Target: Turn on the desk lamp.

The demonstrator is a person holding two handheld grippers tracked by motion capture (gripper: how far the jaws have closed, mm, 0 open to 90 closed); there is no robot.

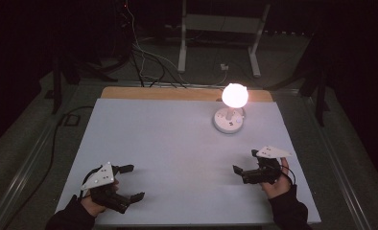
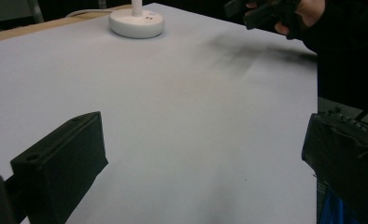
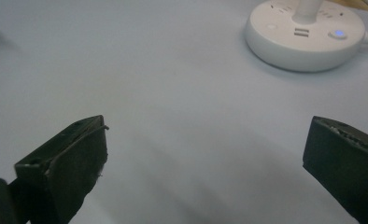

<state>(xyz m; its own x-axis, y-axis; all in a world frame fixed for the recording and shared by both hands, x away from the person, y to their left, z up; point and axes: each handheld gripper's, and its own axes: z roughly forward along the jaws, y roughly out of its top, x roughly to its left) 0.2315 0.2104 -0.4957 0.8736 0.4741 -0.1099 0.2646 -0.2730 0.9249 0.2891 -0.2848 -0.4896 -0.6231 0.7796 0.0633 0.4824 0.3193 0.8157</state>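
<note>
Down at the near left corner of the surface point(image 1: 177, 143), the left gripper point(image 1: 131, 182) rests with its fingers spread, pinching nothing. Farther right, the lit lamp point(image 1: 231, 112) stands toward the far right. Nearest it, at near right, the right gripper point(image 1: 244, 163) has fingers spread too.

White table surface point(image 1: 168, 143), wooden strip point(image 1: 129, 93) along its far edge. Beyond it, dark floor with loose cables point(image 1: 144, 62) and a white metal stand frame point(image 1: 220, 28). Room around is dim.
</note>
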